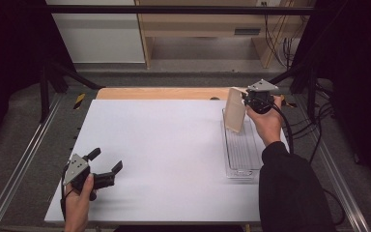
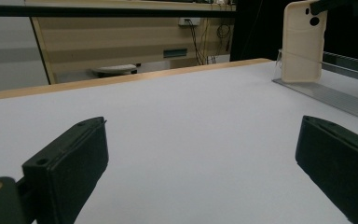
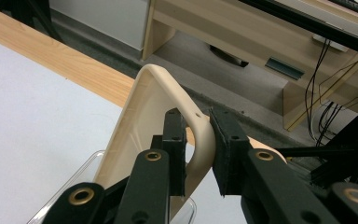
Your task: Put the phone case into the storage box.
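Two fingers pinch beige phone case (image 3: pixel 140 121) | writing: unreadable

Beige phone case (image 2: pixel 303 42) hangs upright (gripped above) over clear tray (image 2: pixel 340 95).

phone case (image 3: pixel 135 140) foot hidden – tool (image 3: pixel 198 154) blocks

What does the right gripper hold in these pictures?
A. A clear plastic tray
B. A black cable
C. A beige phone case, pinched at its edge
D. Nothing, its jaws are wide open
C: in the right gripper view the right gripper has its jaws closed on the rim of the beige phone case, which hangs above the clear tray.
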Demonstrator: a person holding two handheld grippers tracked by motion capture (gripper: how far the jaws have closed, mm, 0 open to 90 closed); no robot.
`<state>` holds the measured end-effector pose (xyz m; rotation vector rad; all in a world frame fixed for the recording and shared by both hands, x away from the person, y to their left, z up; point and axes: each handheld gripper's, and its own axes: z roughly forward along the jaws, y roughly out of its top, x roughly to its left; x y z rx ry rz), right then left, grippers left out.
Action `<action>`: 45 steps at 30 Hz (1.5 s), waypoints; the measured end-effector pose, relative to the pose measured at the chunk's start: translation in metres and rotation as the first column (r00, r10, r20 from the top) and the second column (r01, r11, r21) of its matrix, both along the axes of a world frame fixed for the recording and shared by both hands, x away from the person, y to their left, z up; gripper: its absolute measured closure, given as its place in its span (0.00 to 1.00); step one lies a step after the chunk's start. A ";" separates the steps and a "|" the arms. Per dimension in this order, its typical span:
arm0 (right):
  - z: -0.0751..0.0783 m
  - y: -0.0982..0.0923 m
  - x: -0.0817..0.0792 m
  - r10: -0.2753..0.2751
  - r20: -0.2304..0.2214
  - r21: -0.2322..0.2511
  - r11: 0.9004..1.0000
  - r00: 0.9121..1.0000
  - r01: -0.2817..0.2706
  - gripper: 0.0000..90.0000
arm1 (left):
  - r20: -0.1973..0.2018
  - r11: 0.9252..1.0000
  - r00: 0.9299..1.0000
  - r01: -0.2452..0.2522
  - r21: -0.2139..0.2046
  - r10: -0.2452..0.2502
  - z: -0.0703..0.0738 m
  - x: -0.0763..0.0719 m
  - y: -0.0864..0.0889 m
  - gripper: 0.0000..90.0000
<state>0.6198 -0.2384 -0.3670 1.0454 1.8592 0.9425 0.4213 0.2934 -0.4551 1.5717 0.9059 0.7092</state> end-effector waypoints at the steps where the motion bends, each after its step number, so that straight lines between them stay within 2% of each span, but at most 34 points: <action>1: 0.000 0.000 0.000 0.001 0.002 -0.002 1.000 1.000 -0.001 0.85 | 0.000 1.000 1.000 -0.001 -0.001 0.001 0.000 0.000 0.000 0.02; 14: -0.003 0.005 0.004 -0.022 0.015 -0.018 1.000 1.000 0.022 0.84 | 0.000 1.000 1.000 -0.001 0.001 0.001 0.000 0.000 0.000 0.02; 45: -0.008 0.004 0.013 -0.064 0.033 0.001 0.998 0.997 0.064 0.83 | -0.002 1.000 1.000 0.004 -0.002 -0.004 -0.001 0.001 -0.002 0.02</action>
